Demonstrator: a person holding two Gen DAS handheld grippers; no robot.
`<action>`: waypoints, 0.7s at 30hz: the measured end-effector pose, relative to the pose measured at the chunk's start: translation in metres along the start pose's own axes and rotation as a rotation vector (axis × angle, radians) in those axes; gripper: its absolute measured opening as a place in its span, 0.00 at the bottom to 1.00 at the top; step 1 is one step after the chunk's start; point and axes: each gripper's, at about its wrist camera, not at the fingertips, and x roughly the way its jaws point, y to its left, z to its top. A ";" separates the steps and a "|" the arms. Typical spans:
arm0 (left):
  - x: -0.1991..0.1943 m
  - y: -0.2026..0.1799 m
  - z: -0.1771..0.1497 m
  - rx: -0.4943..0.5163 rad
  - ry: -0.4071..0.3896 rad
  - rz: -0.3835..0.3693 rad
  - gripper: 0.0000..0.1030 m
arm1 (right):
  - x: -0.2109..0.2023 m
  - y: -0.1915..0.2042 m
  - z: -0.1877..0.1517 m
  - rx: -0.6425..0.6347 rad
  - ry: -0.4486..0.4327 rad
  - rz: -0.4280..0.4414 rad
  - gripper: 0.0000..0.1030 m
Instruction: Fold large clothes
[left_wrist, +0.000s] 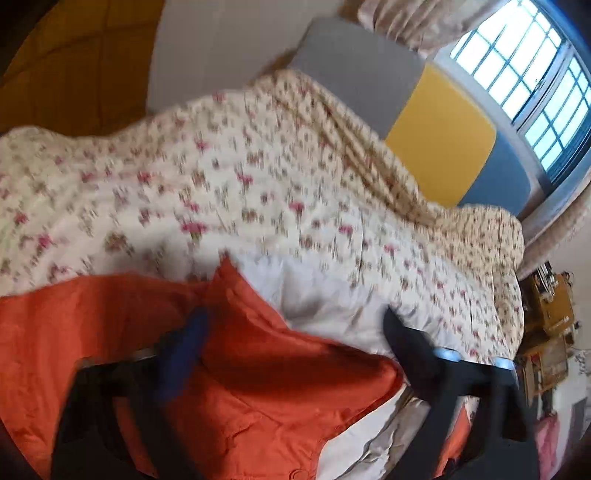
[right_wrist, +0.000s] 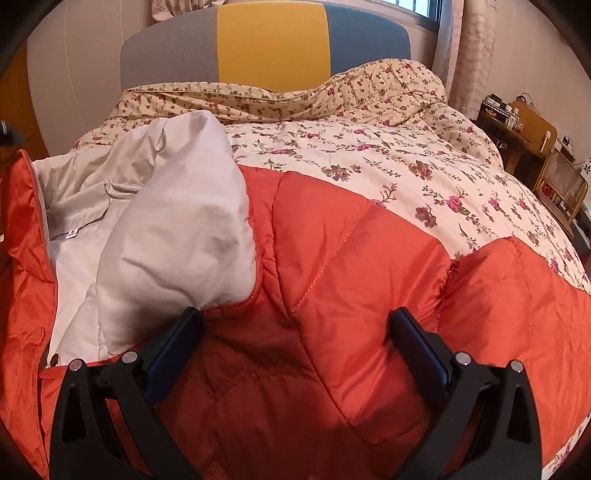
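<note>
Right wrist — orange quilted jacket (right_wrist: 332, 280), lining exposed

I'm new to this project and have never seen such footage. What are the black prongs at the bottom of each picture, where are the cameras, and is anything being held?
No robot here: a person holds a two-finger tool in each hand, and a wide-angle camera on each looks forward along its fingers. The prongs are those fingers. One picture is from the left tool, blurred by motion; the other from the right tool. Both look down at a bed with a floral quilt. On it lies an orange padded jacket, partly turned to show its pale grey lining. The right tool is open over the jacket, gripping nothing. The left tool's fingers straddle an orange fold; the blur hides whether they pinch it.
</note>
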 end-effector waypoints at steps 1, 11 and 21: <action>0.002 0.005 -0.003 -0.003 0.013 0.003 0.65 | 0.000 0.000 0.000 0.002 -0.001 0.001 0.98; -0.031 0.071 -0.052 0.082 -0.014 0.002 0.44 | 0.000 -0.001 0.000 0.002 0.000 0.002 0.98; -0.067 0.110 -0.060 0.123 -0.075 0.057 0.79 | -0.017 -0.019 0.012 0.046 -0.022 0.178 0.98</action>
